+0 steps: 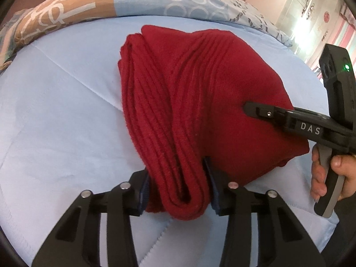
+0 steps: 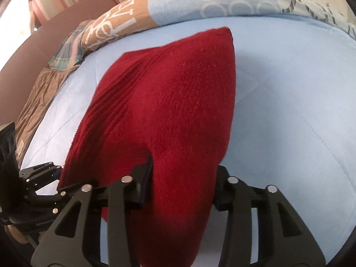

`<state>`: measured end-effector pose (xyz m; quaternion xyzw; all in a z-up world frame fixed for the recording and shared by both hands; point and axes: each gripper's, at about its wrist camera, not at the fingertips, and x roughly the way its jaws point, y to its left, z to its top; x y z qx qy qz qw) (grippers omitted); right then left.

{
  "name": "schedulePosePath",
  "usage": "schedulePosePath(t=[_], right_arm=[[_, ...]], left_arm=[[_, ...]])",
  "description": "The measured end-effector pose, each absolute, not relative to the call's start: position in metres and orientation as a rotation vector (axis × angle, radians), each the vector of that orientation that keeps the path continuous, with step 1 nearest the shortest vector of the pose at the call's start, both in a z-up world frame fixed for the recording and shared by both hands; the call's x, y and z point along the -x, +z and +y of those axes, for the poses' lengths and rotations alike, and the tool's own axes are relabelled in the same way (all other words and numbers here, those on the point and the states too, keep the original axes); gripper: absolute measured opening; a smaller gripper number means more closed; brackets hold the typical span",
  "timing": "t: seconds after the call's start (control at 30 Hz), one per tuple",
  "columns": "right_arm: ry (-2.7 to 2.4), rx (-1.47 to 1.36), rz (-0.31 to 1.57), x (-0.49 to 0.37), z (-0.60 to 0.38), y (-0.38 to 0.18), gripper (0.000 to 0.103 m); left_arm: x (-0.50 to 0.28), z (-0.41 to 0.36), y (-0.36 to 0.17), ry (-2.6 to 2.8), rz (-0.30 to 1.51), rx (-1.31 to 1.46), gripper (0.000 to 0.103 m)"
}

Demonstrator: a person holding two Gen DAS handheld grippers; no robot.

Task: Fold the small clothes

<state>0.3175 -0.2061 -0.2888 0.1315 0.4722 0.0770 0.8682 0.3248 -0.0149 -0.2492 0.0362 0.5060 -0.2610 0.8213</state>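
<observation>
A dark red knitted garment [image 1: 200, 93] lies folded in thick layers on a light blue quilted bedcover [image 1: 55, 111]. My left gripper [image 1: 178, 189] is shut on its near left edge, with the rolled fold squeezed between both pads. From the right, the right gripper [image 1: 250, 109] reaches in with one finger lying on top of the cloth, held by a person's hand [image 1: 322, 178]. In the right wrist view the garment [image 2: 178, 111] bulges up between the fingers of my right gripper [image 2: 182, 182], which is shut on its near edge. The left gripper [image 2: 44, 175] shows at the lower left.
A patterned duvet [image 1: 89, 4] in tan, blue and white lies bunched along the far side of the bed. A brown cloth [image 2: 37, 102] and a checked one [image 2: 66, 51] lie at the left edge. Striped walls stand behind.
</observation>
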Motion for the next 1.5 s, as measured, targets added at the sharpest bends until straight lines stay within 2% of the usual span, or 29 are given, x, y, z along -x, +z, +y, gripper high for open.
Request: schedulePosePath(t=[0.2, 0.67, 0.93, 1.03, 1.2, 1.23, 1.3, 1.4, 1.5], right_arm=[[0.182, -0.237, 0.927, -0.312, -0.201, -0.269, 0.035], [0.207, -0.145, 0.831, -0.225, -0.244, -0.223, 0.034], [0.165, -0.226, 0.891, -0.157, -0.304, -0.256, 0.035], [0.159, -0.266, 0.925, -0.148, -0.314, -0.282, 0.037], [0.164, -0.298, 0.922, -0.143, -0.316, -0.279, 0.048], [0.158, -0.284, 0.925, -0.141, -0.314, -0.274, 0.051], [0.144, -0.256, 0.915, -0.133, -0.312, -0.264, 0.067], [0.083, -0.183, 0.828, -0.106, -0.306, -0.238, 0.083], [-0.030, -0.043, 0.818, -0.092, -0.296, -0.233, 0.083]], left_arm=[[-0.318, -0.018, -0.231, -0.520, 1.043, -0.088, 0.035], [-0.233, -0.066, -0.178, -0.519, 1.009, -0.086, 0.033], [-0.169, -0.118, -0.194, -0.536, 1.015, -0.088, 0.034], [-0.163, -0.126, -0.213, -0.528, 1.030, -0.112, 0.039], [-0.165, -0.108, -0.219, -0.525, 1.040, 0.008, 0.060], [-0.166, -0.104, -0.216, -0.521, 1.044, 0.021, 0.061], [-0.162, -0.098, -0.207, -0.514, 1.030, 0.022, 0.063], [-0.154, -0.091, -0.192, -0.504, 0.993, -0.014, 0.069], [-0.149, -0.088, -0.182, -0.505, 0.957, -0.030, 0.069]])
